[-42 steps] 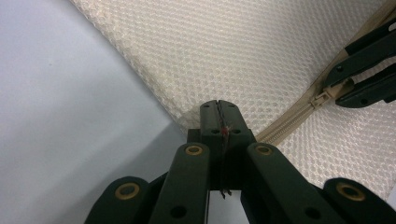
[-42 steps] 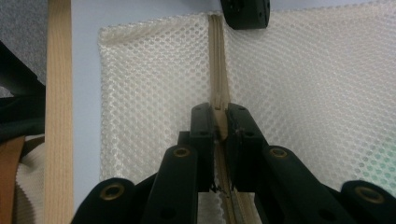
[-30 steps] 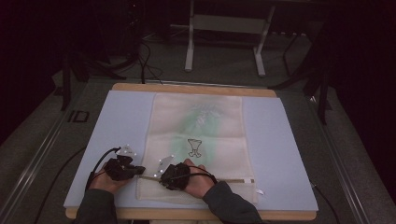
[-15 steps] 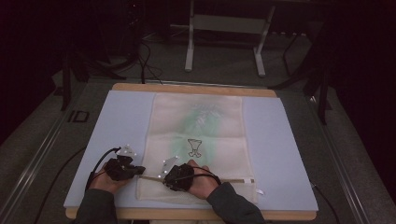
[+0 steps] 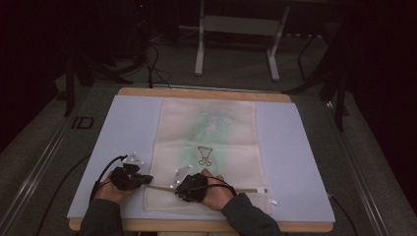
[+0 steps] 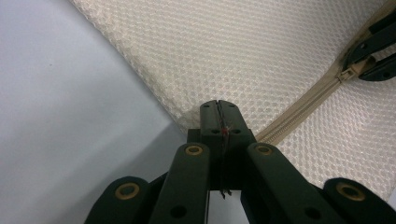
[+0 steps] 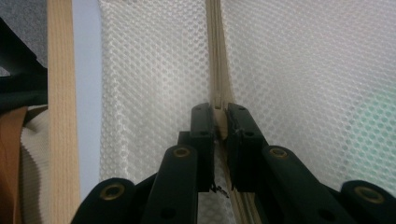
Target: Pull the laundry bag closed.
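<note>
From the high view, a cream mesh bag (image 5: 209, 152) lay flat down the middle of a pale blue mat (image 5: 295, 162), its zipper (image 5: 246, 190) running across the near end, while the left gripper (image 5: 140, 180) and right gripper (image 5: 183, 189) sat low on that zipper line, forearms entering from the near edge. In the left gripper view, the jaws were pinched tight on the bag's corner where the zipper tape ended. In the right gripper view, the jaws were clamped on the zipper pull (image 7: 219, 119).

Dark green sleeves (image 5: 103, 219), black two-jaw tools (image 6: 219, 116) with brass-ringed rivets, trailing black cables, grey three-cornered plates.
</note>
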`<state>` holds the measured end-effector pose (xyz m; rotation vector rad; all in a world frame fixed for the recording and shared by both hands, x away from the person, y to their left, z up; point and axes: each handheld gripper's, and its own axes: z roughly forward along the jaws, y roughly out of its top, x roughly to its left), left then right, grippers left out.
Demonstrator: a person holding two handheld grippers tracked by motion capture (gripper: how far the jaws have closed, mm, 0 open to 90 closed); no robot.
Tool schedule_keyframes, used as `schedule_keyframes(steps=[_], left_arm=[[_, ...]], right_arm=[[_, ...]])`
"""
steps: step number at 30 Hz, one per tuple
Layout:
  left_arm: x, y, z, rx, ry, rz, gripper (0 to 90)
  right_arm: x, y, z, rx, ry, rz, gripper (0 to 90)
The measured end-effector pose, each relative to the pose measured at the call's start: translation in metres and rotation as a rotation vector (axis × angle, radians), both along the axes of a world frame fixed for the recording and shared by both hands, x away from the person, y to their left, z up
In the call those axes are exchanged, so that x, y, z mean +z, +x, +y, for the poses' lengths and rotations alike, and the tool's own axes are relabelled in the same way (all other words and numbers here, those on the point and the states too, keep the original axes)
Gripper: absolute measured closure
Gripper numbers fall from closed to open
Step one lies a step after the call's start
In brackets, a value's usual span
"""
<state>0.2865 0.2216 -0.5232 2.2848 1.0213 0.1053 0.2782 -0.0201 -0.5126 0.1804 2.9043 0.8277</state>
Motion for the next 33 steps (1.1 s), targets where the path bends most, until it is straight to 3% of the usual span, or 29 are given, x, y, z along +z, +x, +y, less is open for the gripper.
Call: schedule_keyframes(steps=[11, 22, 33], left_arm=[[0.000, 0.000, 0.000, 0.000, -0.001, 0.000, 90.0], [0.000, 0.000, 0.000, 0.000, -0.003, 0.003, 90.0], [0.000, 0.000, 0.000, 0.001, -0.006, 0.005, 90.0]], right_arm=[[0.000, 0.006, -0.010, 0.011, 0.004, 0.006, 82.3], [-0.001, 0.018, -0.020, 0.009, 0.043, 0.086, 82.3], [-0.002, 0.020, -0.028, 0.021, 0.048, 0.098, 82.3]])
